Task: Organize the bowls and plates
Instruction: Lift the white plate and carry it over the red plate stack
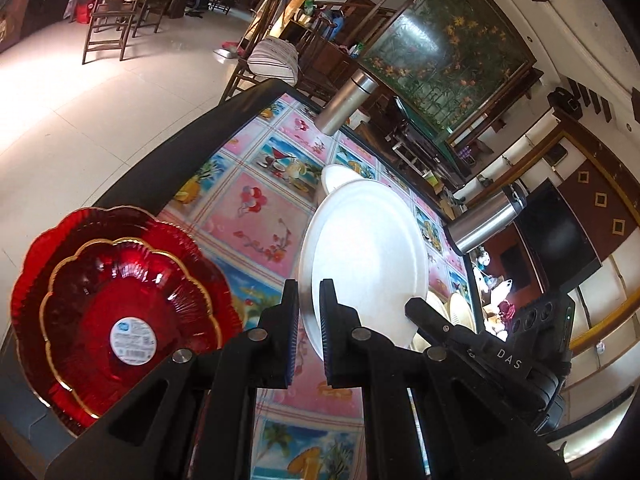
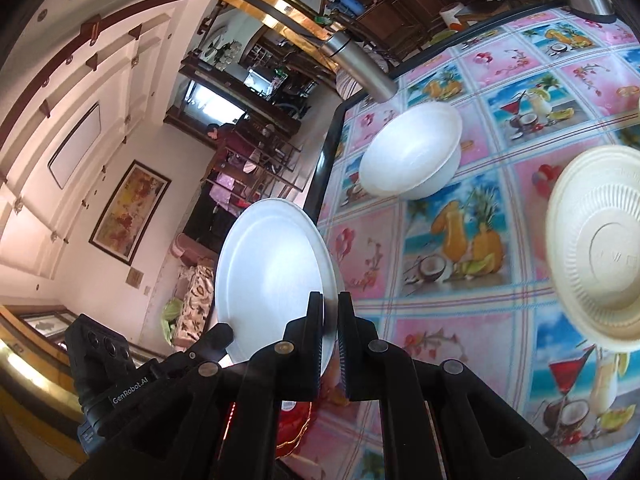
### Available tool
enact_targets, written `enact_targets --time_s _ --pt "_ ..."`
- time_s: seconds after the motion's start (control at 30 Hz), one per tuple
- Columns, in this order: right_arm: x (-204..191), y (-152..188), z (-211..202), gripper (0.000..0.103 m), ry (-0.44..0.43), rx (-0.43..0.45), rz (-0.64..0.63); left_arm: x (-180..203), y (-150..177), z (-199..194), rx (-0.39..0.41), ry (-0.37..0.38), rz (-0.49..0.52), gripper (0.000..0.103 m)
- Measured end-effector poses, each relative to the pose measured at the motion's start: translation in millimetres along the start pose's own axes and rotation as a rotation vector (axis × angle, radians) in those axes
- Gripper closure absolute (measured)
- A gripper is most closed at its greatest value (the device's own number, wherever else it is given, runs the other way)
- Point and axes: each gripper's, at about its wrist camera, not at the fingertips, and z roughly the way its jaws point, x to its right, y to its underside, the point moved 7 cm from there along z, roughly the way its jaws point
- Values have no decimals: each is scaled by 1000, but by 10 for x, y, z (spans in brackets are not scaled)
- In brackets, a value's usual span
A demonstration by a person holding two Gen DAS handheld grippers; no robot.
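Both your left gripper [image 1: 308, 312] and right gripper [image 2: 330, 320] clench the white plate [image 1: 368, 248]; carry it level toward the red plates [image 1: 116, 312].

A white plate [image 1: 368, 256] stands on edge, lifted above the bench; two red scalloped dishes [image 1: 120, 312] sit nested; a white bowl [image 2: 412, 152] and cream ribbed bowls [image 2: 600, 240] rest apart

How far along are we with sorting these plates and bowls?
Done: two red scalloped glass plates sit nested at the table edge. In hand: left gripper and right gripper are each shut on a white round foam plate, lifted off the table. Left: the white foam bowl and cream ribbed bowl remain apart.
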Motion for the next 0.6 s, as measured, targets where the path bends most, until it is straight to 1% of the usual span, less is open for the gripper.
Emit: enact_targets --time_s 0.23,0.37,0.6 --pt "-394 405 51 96 3 -33 -71 -313 156 -268 22 -28 -18 95" --pt "-484 573 155 96 6 -67 -88 -481 238 -360 28 -48 -36 95" --pt "-583 816 389 96 25 -130 -125 -798 361 -360 13 -98 -69 95"
